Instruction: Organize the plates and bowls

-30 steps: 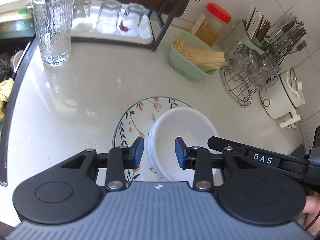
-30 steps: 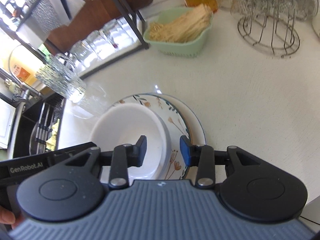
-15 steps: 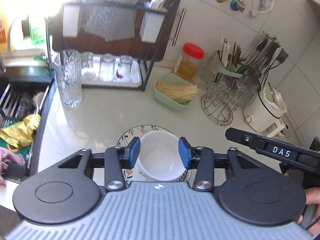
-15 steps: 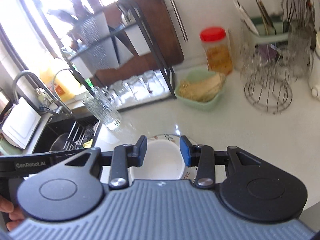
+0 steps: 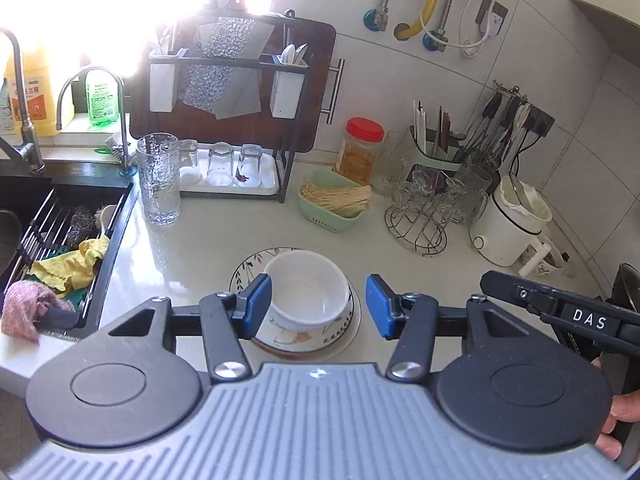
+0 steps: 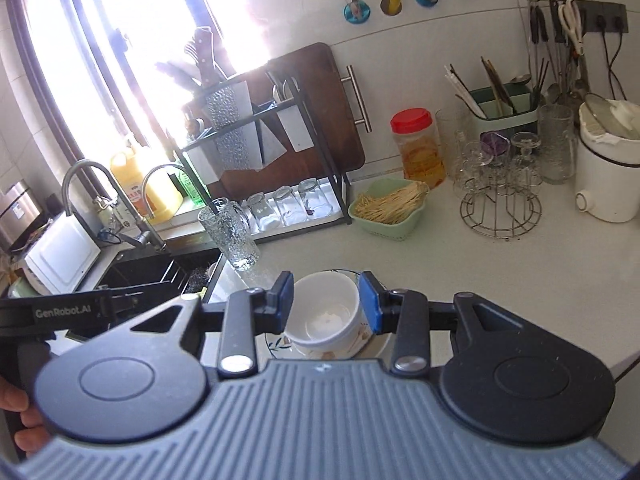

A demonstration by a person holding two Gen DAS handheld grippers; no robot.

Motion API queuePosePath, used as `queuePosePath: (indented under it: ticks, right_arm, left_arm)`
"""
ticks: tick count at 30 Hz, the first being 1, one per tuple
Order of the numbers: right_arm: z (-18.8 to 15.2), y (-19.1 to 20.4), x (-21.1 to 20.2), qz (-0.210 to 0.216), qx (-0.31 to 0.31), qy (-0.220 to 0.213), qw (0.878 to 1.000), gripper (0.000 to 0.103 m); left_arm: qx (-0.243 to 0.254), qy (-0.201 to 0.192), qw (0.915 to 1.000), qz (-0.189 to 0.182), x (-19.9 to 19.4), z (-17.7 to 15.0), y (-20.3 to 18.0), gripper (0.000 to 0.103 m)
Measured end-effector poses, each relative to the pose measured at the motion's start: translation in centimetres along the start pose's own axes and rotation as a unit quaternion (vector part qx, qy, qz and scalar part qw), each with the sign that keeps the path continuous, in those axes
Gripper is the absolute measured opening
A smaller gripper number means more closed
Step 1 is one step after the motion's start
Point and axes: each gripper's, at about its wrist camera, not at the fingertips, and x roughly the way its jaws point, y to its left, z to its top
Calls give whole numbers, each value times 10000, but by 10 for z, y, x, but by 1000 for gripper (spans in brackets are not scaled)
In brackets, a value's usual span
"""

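A white bowl [image 5: 307,292] sits stacked on floral plates [image 5: 288,342] on the pale counter, near its front edge. It also shows in the right wrist view [image 6: 326,314], on the plates [image 6: 276,345]. My left gripper [image 5: 319,305] is open and empty, held well above the stack. My right gripper [image 6: 327,302] is open and empty, also raised above the stack. The body of the right gripper [image 5: 560,312] shows at the right of the left wrist view.
A tall textured glass [image 5: 158,178] stands by the sink [image 5: 48,232]. A dish rack with upturned glasses [image 5: 224,164], a green basket of sticks [image 5: 334,202], a red-lidded jar [image 5: 362,150], a wire glass stand [image 5: 424,216] and a white kettle [image 5: 508,226] line the back.
Both grippers have risen and pulled back from the stack, so the bowl and plates look smaller. The left gripper's jaws have opened wider. The stack has not moved.
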Motion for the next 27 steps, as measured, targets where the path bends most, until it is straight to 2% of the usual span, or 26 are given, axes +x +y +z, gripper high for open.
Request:
queuePosePath:
  ticks: [12, 15, 18, 20, 24, 26, 27]
  right_arm:
    - [-41, 5, -65, 10, -78, -352, 9993, 40]
    - [-56, 8, -78, 0, -118, -370, 9992, 40]
    - [-68, 10, -87, -87, -101, -373, 9992, 40]
    - [-76, 11, -92, -120, -100, -384, 9991, 40]
    - [-90, 14, -99, -160, -161, -370, 9991, 40]
    - [-97, 15, -101, -213, -229, -382, 9988, 40]
    - [-100, 16, -102, -265, -264, -398, 9985, 47]
  left_arm:
    - [80, -209, 9997, 71, -71, -60, -17, 59]
    - [206, -298, 9993, 96, -84, -76, -21, 65]
    - [216, -264, 9993, 119, -90, -90, -22, 66]
    - [403, -299, 9984, 269, -95, -100, -26, 67]
    - [306, -184, 9991, 208, -98, -114, -23, 77]
    - [339, -145, 9989, 302, -97, -119, -21, 82]
    - [360, -135, 9986, 356, -98, -122, -20, 86]
